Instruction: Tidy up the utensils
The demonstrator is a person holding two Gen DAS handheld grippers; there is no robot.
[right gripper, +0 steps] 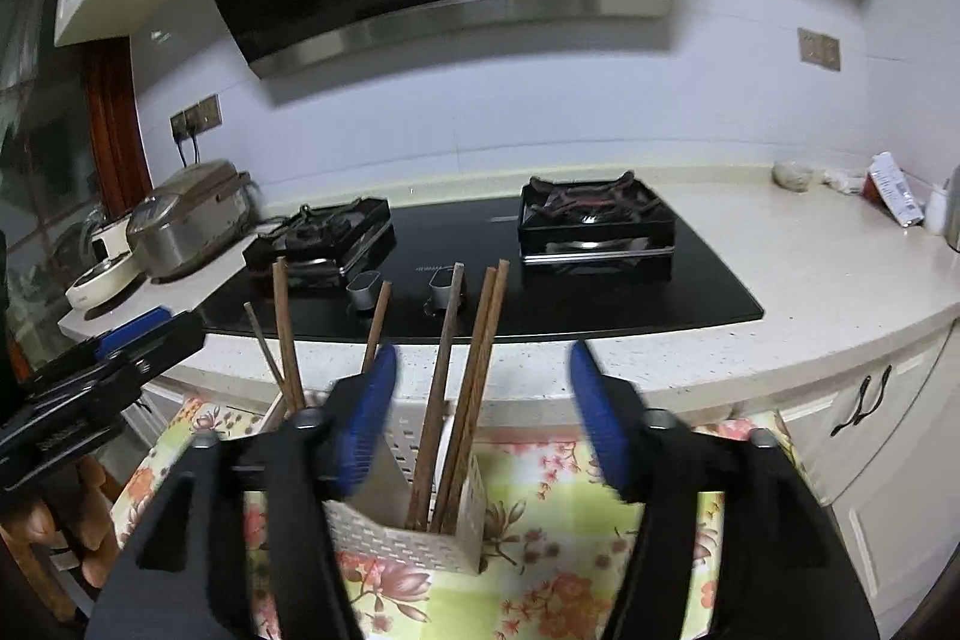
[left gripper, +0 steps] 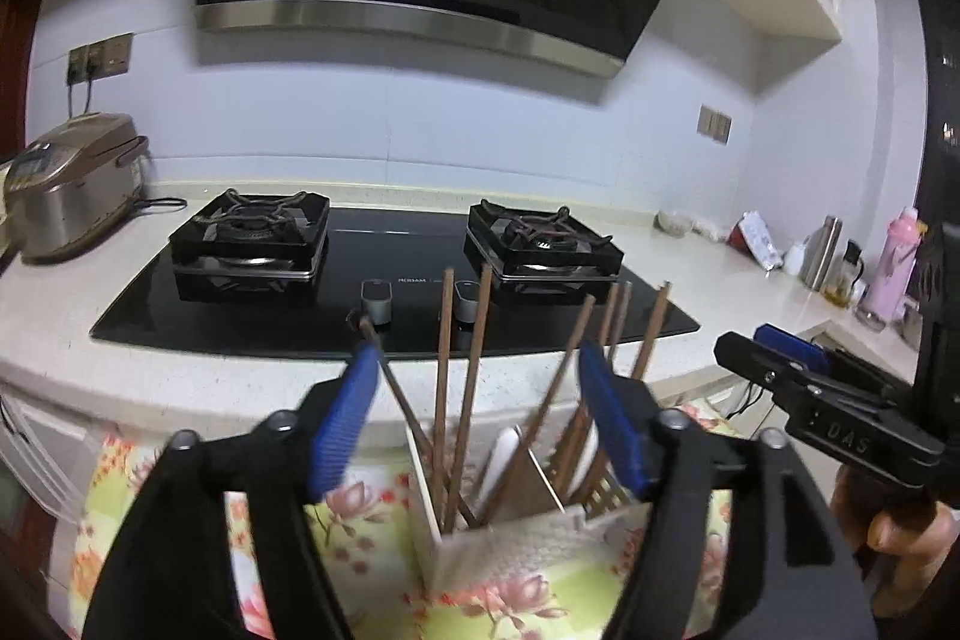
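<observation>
A white perforated utensil holder (left gripper: 510, 544) (right gripper: 396, 538) stands on a floral cloth in front of the counter. Several brown chopsticks (left gripper: 444, 370) (right gripper: 480, 364) stand in it, leaning in different directions, and a white spoon (left gripper: 503, 454) sits among them. My left gripper (left gripper: 480, 418) is open just above the holder; chopsticks rise in the gap between its blue pads without touching them. My right gripper (right gripper: 483, 418) is also open over the holder's right part, its pads clear of the chopsticks. Each gripper shows in the other's view: the right gripper (left gripper: 756, 346), the left gripper (right gripper: 150, 328).
Behind the holder runs a pale counter with a black gas hob (left gripper: 396, 244) (right gripper: 492, 232). A rice cooker (left gripper: 72, 184) (right gripper: 186, 214) stands at left. Bottles and a pink flask (left gripper: 894, 262) crowd the right end. The floral cloth (right gripper: 540, 520) lies beneath, and cabinet doors (right gripper: 864, 400) are at right.
</observation>
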